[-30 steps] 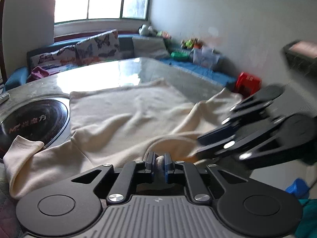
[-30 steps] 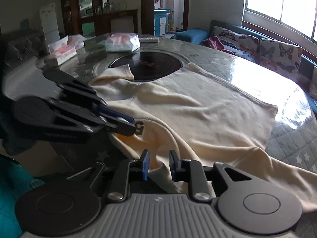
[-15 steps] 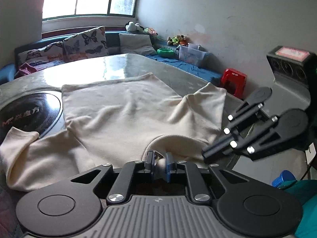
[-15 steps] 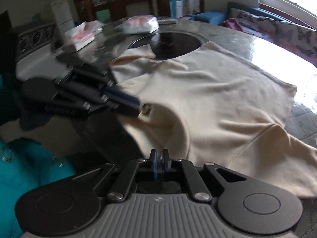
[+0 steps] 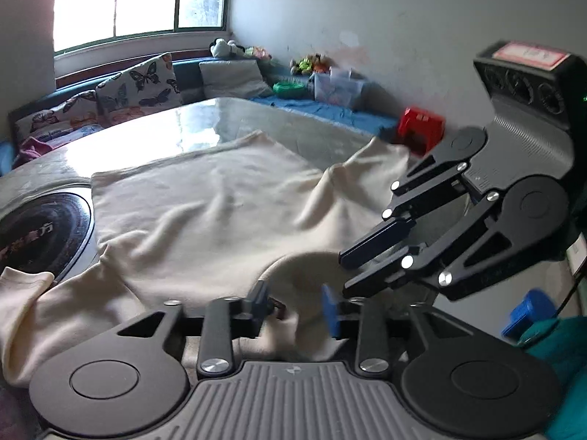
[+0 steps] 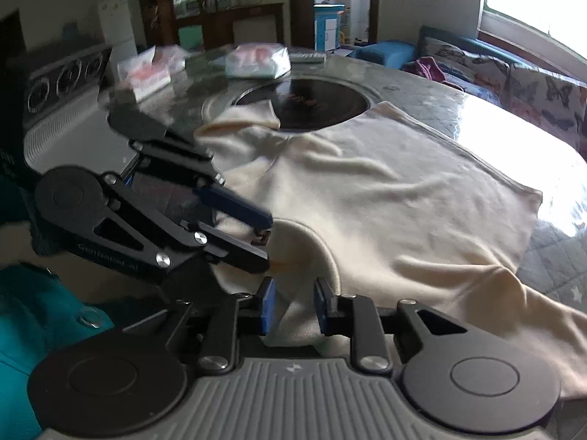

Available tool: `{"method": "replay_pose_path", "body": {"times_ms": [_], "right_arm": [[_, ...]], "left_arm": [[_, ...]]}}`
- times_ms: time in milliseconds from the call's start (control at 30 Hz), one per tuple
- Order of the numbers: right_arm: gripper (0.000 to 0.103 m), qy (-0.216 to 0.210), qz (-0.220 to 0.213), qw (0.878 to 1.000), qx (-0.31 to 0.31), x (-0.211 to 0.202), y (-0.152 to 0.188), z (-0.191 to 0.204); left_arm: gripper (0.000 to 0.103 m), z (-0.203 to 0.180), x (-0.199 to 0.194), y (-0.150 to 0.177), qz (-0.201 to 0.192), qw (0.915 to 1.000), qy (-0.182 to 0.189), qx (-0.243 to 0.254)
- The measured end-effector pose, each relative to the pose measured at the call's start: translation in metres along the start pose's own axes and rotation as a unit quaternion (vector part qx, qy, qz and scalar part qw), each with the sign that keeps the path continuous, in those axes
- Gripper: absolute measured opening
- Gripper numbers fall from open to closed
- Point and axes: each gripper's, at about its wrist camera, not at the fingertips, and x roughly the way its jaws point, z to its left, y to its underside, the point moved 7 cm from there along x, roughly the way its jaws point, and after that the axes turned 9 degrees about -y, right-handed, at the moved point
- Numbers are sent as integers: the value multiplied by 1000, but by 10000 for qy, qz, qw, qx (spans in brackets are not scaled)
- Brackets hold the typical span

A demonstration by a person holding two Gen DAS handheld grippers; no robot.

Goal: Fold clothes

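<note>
A cream long-sleeved shirt (image 5: 205, 201) lies spread on the round table, collar toward me; it also shows in the right wrist view (image 6: 385, 201). My left gripper (image 5: 295, 306) is open, its jaws on either side of the collar edge, with fabric between them. My right gripper (image 6: 292, 306) is open too, with collar fabric between its jaws. Each gripper shows in the other's view: the right gripper (image 5: 370, 260) at the right, the left gripper (image 6: 266, 242) at the left, both open just above the collar.
A black round hob (image 6: 304, 104) is set in the table (image 5: 190, 124) under one sleeve. Tissue packs (image 6: 256, 59) lie at the far side. A sofa with butterfly cushions (image 5: 135, 84) runs under the window. A red stool (image 5: 422, 128) stands beyond the table's edge.
Both grippers were shut on the collar half a second ago and have opened. The shirt has settled flatter on the table.
</note>
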Motion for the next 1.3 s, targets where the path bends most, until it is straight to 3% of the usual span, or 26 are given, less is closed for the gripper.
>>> {"method": "replay_pose_path", "body": {"times_ms": [100, 133, 167, 200, 300, 467, 700, 967, 1033, 1133, 1300], "right_arm": [[21, 161, 124, 9997, -126, 10, 5, 0], [20, 169, 123, 9997, -124, 10, 6, 0], [18, 177, 123, 9997, -121, 10, 7, 0], [7, 175, 95, 9998, -95, 9, 7, -1], [3, 99, -90, 9999, 48, -3, 4, -3], [3, -166, -436, 9985, 268, -33, -2, -6], [15, -133, -455, 9984, 318, -26, -1, -7], [14, 72, 50, 9998, -203, 3, 8, 4], [5, 141, -16, 9996, -240, -1, 9, 4], [2, 183, -256, 9994, -144, -13, 4, 2], [1, 145, -544, 9984, 49, -36, -4, -1]], "left_arm": [[34, -1, 4, 6, 104, 9999, -26, 130], [25, -1, 6, 8, 137, 9997, -91, 187], [22, 0, 6, 9, 130, 9996, -130, 216], [18, 1, 6, 10, 109, 9995, -156, 235], [14, 7, -4, 3, -135, 9998, -141, -3], [14, 22, -26, -4, -533, 9966, 103, -614], [14, 25, -18, 3, -263, 9941, 158, -1040], [15, 25, -18, -1, -282, 9948, 114, -975], [15, 26, -19, 0, -276, 9951, 117, -943], [17, 23, -22, 2, -277, 9964, 121, -792], [33, 8, -19, 5, -283, 9991, 63, -297]]}}
